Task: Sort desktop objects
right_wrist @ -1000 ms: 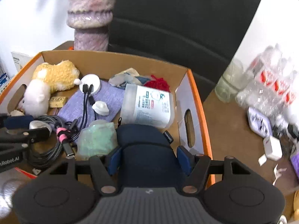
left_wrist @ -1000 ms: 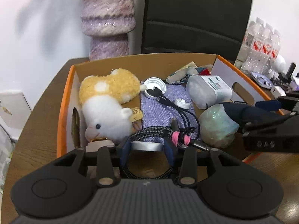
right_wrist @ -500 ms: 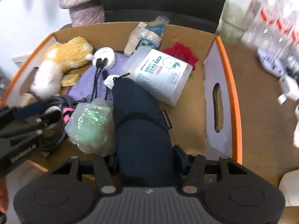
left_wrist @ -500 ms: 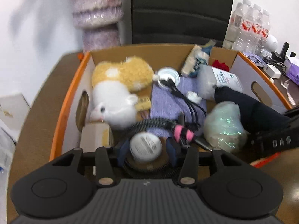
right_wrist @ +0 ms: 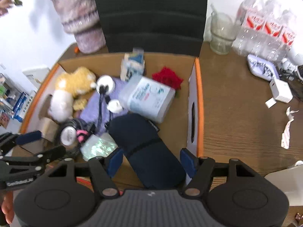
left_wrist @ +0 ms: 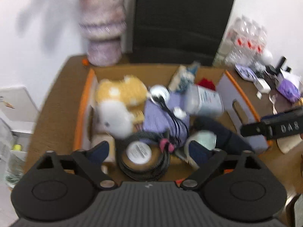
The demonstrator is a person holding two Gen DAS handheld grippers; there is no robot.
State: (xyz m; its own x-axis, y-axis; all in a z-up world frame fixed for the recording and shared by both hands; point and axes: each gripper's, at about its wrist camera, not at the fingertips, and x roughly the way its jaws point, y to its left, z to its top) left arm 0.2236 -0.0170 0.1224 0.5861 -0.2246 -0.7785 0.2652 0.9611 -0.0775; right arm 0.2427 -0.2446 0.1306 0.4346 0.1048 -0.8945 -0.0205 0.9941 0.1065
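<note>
Cardboard box (right_wrist: 196, 102) filled frame centre: plush toy (right_wrist: 70, 89) at left, wipes pack (right_wrist: 149, 98) and red item (right_wrist: 167, 77) toward upper right, dark pouch (right_wrist: 145, 143) lower centre. My left gripper (left_wrist: 147, 150) was opening, jaws wide above round tin (left_wrist: 139, 151) in coiled cable (left_wrist: 161, 167), touching nothing. My right gripper (right_wrist: 150, 159) was opening around pouch, pads apart from it. Only right view showed glass jar (right_wrist: 220, 32) upper right.
</note>
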